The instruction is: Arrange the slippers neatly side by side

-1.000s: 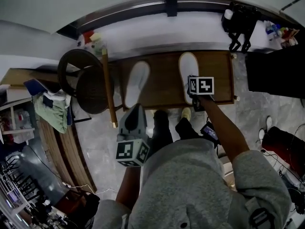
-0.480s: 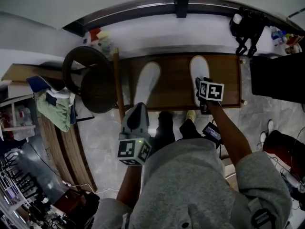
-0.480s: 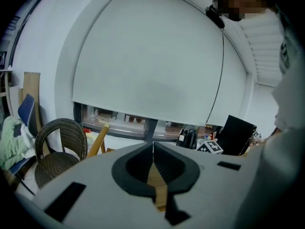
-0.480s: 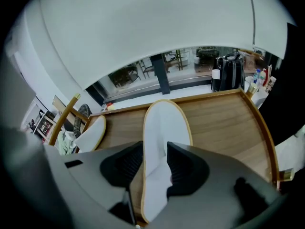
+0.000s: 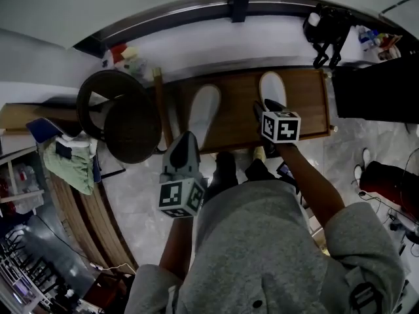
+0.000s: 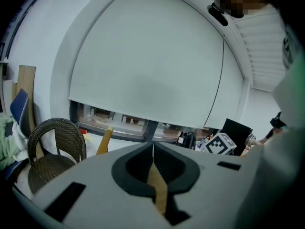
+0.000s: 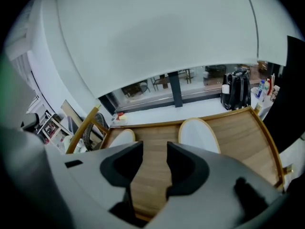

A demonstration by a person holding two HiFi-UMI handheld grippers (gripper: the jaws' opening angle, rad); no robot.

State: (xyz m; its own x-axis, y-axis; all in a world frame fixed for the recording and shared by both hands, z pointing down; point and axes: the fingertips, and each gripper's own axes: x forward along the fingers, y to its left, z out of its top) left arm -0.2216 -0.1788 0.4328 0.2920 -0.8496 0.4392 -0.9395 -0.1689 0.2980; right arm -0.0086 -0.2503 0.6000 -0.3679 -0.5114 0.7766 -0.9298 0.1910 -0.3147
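Head view: two white slippers lie on a brown board (image 5: 239, 120), toes toward the wall, with bare wood between them. The left slipper (image 5: 203, 113) leans a little to the right. The right slipper (image 5: 272, 87) lies farther up, its heel hidden behind the right gripper (image 5: 263, 108). The left gripper (image 5: 185, 139) hangs off the board's near edge, below the left slipper. A chair (image 5: 121, 116) stands left of the board and a bag (image 5: 326, 28) at its far right corner.

Left gripper view: the left gripper (image 6: 153, 147) has its jaws pressed together with nothing between them, aimed up at the wall above the chair (image 6: 52, 142).

Right gripper view: the right gripper (image 7: 155, 149) is opening, jaws spread, only bare board showing in the gap. The right slipper (image 7: 198, 135) lies just beyond the right jaw; the left slipper (image 7: 121, 138) is well off to the left.
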